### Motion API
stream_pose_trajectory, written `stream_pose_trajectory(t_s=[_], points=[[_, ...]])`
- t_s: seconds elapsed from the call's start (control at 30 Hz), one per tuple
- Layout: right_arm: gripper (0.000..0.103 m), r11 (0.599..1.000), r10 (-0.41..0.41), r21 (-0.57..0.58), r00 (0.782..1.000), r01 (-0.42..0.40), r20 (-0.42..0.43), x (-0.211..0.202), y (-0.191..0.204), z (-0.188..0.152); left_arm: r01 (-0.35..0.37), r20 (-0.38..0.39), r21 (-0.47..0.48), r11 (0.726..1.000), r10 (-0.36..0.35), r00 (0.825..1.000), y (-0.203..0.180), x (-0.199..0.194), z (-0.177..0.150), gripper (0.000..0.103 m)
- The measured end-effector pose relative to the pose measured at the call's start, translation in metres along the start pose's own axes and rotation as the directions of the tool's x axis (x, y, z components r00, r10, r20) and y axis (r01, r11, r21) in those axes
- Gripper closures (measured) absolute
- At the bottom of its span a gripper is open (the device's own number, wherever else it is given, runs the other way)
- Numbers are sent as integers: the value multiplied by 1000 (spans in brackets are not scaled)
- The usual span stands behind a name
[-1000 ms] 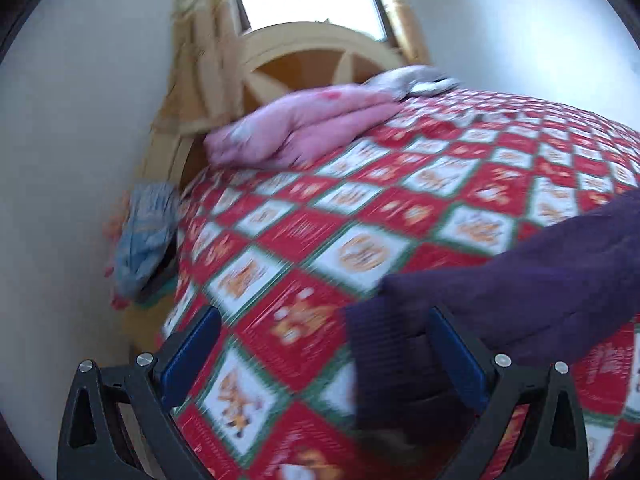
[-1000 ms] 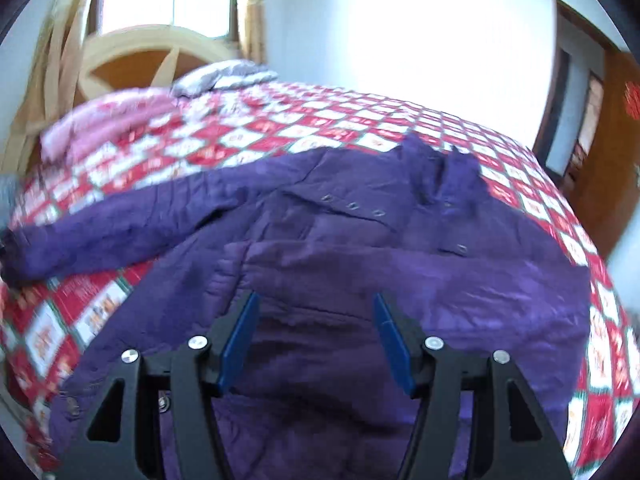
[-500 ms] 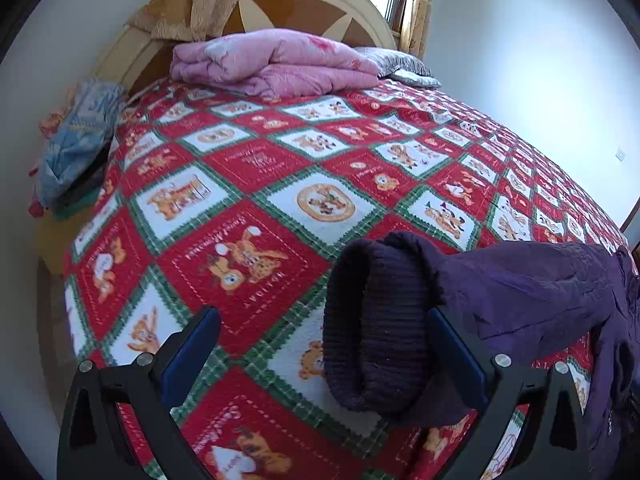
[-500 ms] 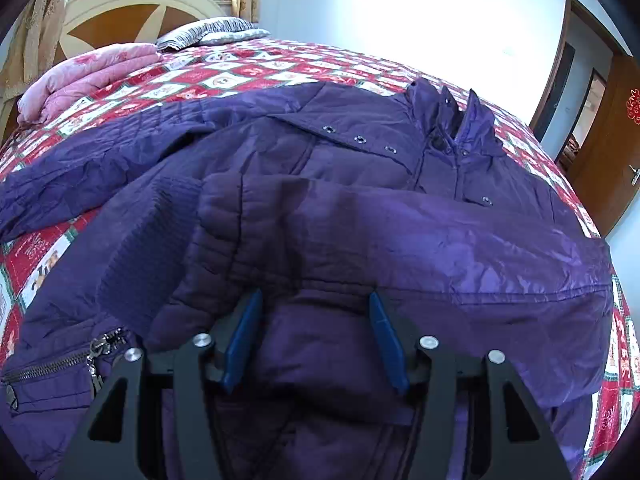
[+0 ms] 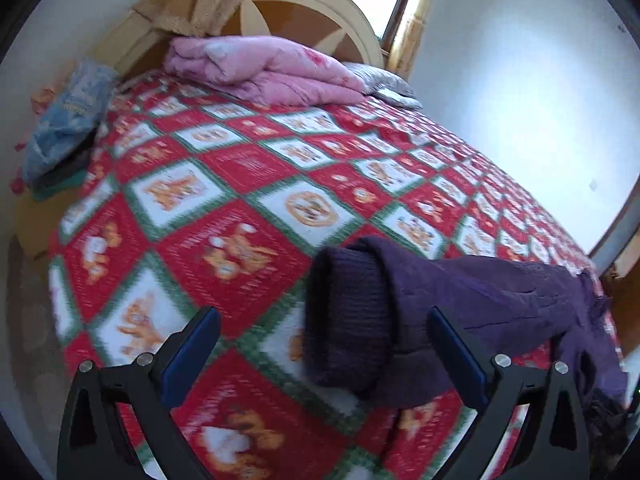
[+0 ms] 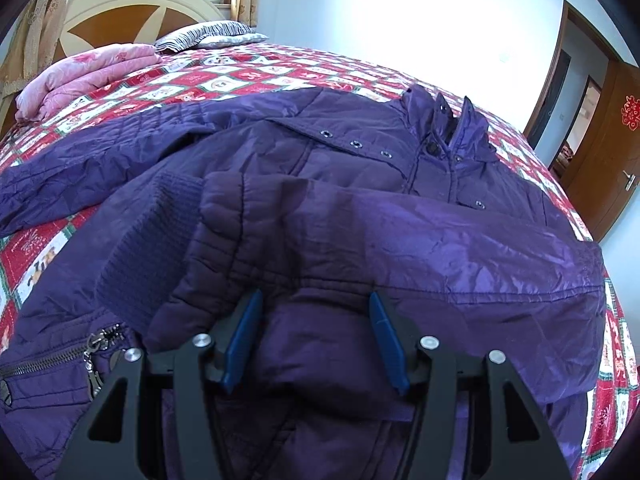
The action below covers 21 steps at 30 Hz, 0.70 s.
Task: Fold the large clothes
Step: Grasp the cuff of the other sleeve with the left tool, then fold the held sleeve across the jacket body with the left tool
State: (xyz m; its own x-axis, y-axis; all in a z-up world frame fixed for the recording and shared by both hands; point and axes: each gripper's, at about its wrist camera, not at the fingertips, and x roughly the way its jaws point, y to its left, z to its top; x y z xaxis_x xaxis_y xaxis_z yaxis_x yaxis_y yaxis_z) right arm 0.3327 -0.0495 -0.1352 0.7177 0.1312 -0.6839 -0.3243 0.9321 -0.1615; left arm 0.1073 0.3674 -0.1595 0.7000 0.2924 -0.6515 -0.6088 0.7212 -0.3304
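A large purple padded jacket (image 6: 360, 184) lies spread on the bed. One sleeve (image 6: 400, 248) is folded across its front, its ribbed cuff (image 6: 144, 248) pointing left. My right gripper (image 6: 316, 304) is open just above that folded sleeve, holding nothing. The other sleeve (image 5: 500, 292) lies stretched out on the bedspread, and its dark ribbed cuff (image 5: 348, 316) sits between the wide-open fingers of my left gripper (image 5: 320, 320), which grips nothing. The open zipper (image 6: 60, 356) shows at lower left in the right wrist view.
The bed has a red, white and green patterned bedspread (image 5: 240, 184). A folded pink quilt (image 5: 264, 68), a grey pillow (image 6: 208, 36) and a wooden headboard (image 5: 304, 12) are at its head. Blue clothes (image 5: 68, 120) lie beside the bed. Wooden doors (image 6: 600, 120) stand right.
My left gripper has swung toward the sleeve cuff, which now lies between its open fingers. My right gripper has moved lower and closer over the folded sleeve, staying open.
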Motion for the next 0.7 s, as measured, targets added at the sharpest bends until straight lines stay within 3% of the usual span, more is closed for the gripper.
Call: stream_pose_trajectory(t_s=[0.13,0.2,0.23,0.3,0.37,0.43,0.57,0.7], points=[[44,1000,-13,-7,1000,13,5,0,1,0,-3,-74,-64,998,-2,997,-1,37,2,1],[44,1000,-15,-7,1000,15,7,0,2,0,-7,-42,-54,999,5,999,-4,40,1,1],[44,1000,-14,-7,1000,14,7,0,2,-1,-18,-37,-34,999,16,999,-8,40,1,12],[44,1000,-1,4,1000,1,10,-1,0,0,35,-57,10,999,-34,998,-18,42,2,58],[43,999,30,32,999,-31,15,-4,-6,0,18,-37,54,998,-16,999,-29,36,7,61],[43,995,69,74,997,-70,20,-11,-13,-1,15,7,118,993,-16,1000,-44,23,14,79],[44,986,103,125,994,-108,47,-31,-25,-6,28,102,230,973,-53,993,-87,-14,36,82],[44,980,104,163,992,-115,76,-52,-40,-12,76,183,367,927,-152,971,-148,-53,51,83]])
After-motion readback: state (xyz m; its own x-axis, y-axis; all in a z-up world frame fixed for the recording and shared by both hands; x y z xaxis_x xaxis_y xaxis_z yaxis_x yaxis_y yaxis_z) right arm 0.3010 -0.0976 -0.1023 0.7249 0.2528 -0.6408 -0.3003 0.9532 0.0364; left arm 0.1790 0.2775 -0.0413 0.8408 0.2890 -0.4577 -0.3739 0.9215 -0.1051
